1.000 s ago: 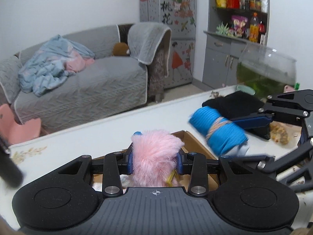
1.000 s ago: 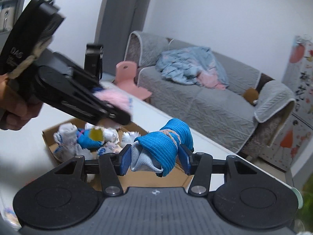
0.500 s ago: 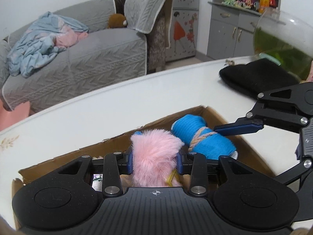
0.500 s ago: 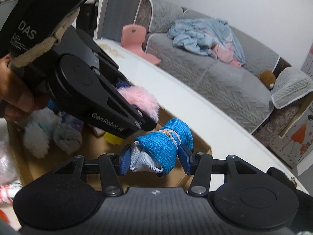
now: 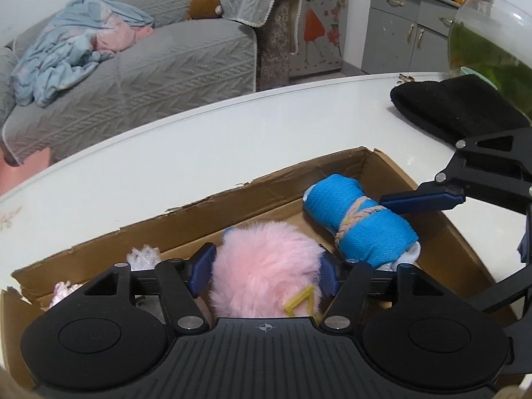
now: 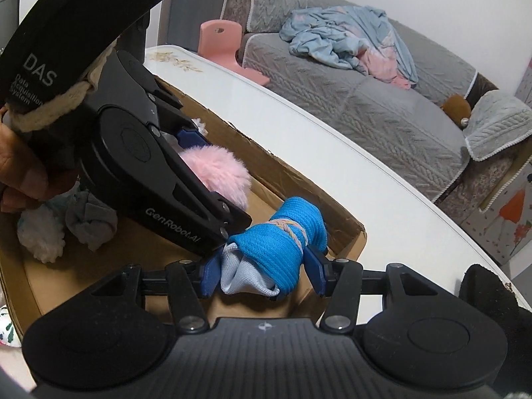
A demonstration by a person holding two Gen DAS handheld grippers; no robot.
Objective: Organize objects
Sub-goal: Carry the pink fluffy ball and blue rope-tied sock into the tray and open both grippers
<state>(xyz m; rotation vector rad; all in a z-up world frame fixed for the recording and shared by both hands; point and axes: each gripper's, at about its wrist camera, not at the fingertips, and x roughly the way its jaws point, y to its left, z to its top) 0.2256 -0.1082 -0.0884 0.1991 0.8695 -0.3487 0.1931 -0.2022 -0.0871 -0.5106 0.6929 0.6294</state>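
Observation:
My left gripper (image 5: 266, 271) is shut on a fluffy pink sock roll (image 5: 266, 272) and holds it inside the cardboard box (image 5: 266, 186). My right gripper (image 6: 262, 274) is shut on a blue sock roll (image 6: 282, 249) tied with a braided band, low over the box's right end (image 6: 352, 229). In the left wrist view the blue roll (image 5: 359, 222) hangs just right of the pink one. In the right wrist view the pink roll (image 6: 216, 169) sits behind the left gripper's body.
Several white and grey sock rolls (image 6: 89, 222) lie in the box's left part. A black cloth (image 5: 455, 106) and a glass fishbowl (image 5: 492, 40) stand on the white table (image 5: 166, 166) at right. A grey sofa (image 5: 133, 66) is beyond.
Both grippers have moved down and forward from above the table into the box, each still holding its sock roll. The box walls now surround both rolls.

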